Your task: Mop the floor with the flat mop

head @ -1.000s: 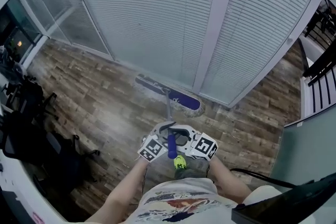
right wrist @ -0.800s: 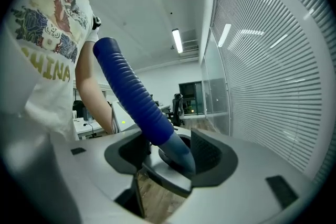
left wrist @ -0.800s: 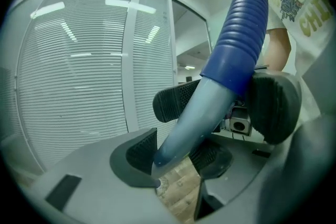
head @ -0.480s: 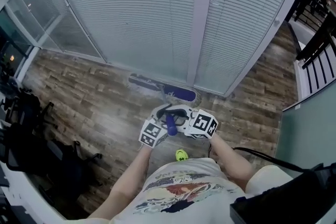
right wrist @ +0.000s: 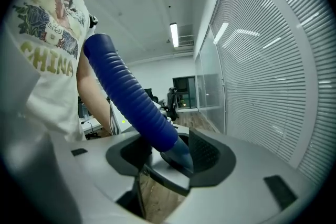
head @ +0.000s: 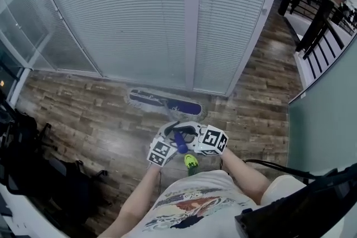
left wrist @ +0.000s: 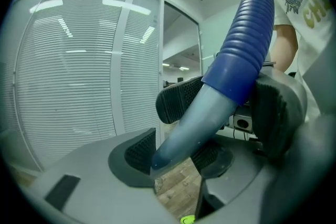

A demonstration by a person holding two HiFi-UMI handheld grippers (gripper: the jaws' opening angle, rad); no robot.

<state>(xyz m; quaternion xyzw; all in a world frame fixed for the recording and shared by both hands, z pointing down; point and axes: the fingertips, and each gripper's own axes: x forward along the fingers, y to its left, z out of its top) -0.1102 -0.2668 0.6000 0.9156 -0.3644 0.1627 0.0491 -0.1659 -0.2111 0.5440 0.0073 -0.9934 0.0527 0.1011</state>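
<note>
**Flat mop** (head: 164,103): the pad lies flat on the wood floor (head: 83,120), ahead of and below the fingers. Its long edge is just beside the foot of the blinded glass wall (head: 122,14). The handle (head: 180,142) rises from the pad back toward the person and ends in a ribbed blue grip.

**Left gripper** (left wrist: 176,157): the fingers (left wrist: 137,152) are clamped on the pale shaft just under the blue grip. They stand fairly wide, since the shaft fills the gap.

**Right gripper** (right wrist: 165,157): the fingers (right wrist: 207,152) are closed on the lower end of the blue grip, just above the left pair. These jaws have just been closing a little, with the handle between them.

**Step in hand (my reading):** a stroke along the wall base. To do it well:
- Hold both grips firm so the handle cannot twist between the pads.
- Hold the pad's full face down on the floor.
- Run parallel to the wall without knocking the frame.
- Overlap each pass with the last.
- Steer from the upper pair of fingers and push from the lower.

**Containers:** no bucket, basin or bin shows in any view, so there are no contents to record.

**Other:** a small green object (head: 191,161) sits just behind the fingers, near the person. I cannot tell what it is.
</note>
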